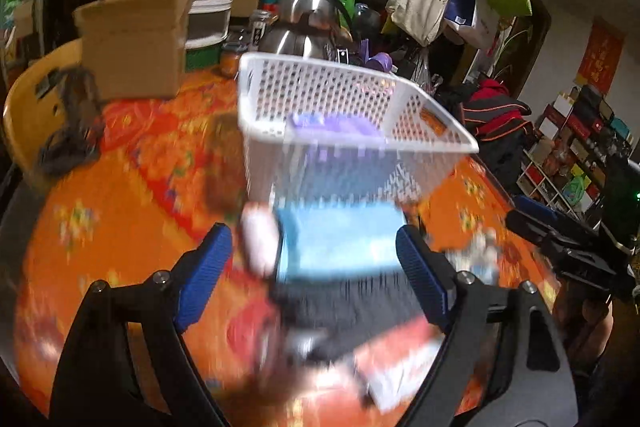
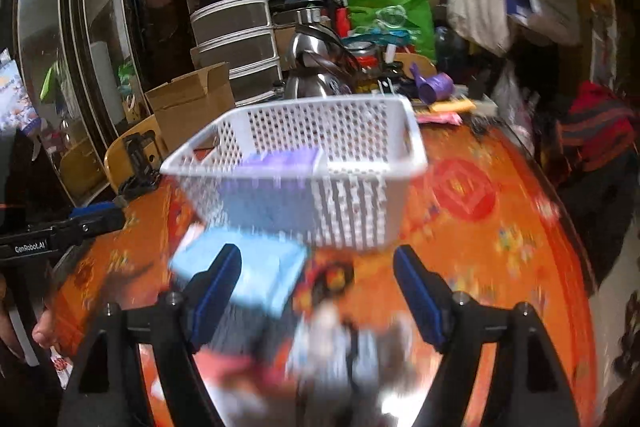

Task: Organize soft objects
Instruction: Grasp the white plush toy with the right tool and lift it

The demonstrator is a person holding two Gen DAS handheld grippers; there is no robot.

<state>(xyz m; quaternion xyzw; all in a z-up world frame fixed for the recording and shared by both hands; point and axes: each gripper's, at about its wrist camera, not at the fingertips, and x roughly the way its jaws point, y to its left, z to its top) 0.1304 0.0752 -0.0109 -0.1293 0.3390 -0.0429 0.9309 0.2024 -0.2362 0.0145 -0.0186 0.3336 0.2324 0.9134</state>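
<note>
Left gripper (image 1: 314,269) and right gripper (image 2: 318,291), jaws spread and empty, hovered above blurred soft items: one light-blue cloth (image 1: 340,243) lay before one white perforated basket (image 1: 320,131) containing one purple item (image 1: 332,125) on the orange surface (image 1: 132,211).

Blurred soft items (image 1: 320,315), left wrist view, 6 o'clock: smeared, kinds not readable. Light blue item (image 1: 340,243): edges blurred. Purple item (image 2: 280,163) in white basket (image 2: 360,131): lower part veiled by the perforated wall. Grey-white heap (image 2: 340,347), right wrist view, 6 o'clock: unidentifiable. Person's hand (image 2: 42,331), 8 o'clock: cut off by the frame edge.
</note>
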